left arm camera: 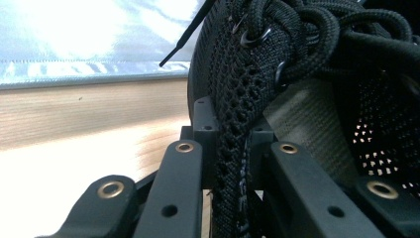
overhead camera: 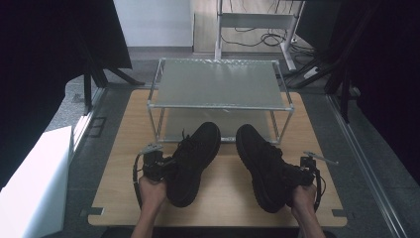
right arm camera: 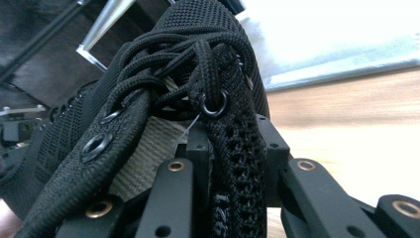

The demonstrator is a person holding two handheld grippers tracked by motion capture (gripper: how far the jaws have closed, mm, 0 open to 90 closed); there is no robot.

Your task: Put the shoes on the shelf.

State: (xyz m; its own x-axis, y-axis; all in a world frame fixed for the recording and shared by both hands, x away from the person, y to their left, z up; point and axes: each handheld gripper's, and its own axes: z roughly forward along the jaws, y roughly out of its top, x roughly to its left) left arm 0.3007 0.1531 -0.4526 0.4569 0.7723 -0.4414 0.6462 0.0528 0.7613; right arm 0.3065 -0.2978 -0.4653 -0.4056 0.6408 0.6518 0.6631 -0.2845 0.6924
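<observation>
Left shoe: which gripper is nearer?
Left. The left gripper has its fingers clamped on the left shoe; the right gripper is across the table, gripping the right shoe.

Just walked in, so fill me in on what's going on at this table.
A person holds a black shoe in each gripper. The left gripper is clamped on the side wall of the left shoe, the right gripper on the right shoe. Both shoes point toward the metal rack at the back of the wooden table, not yet on a shelf.
</observation>
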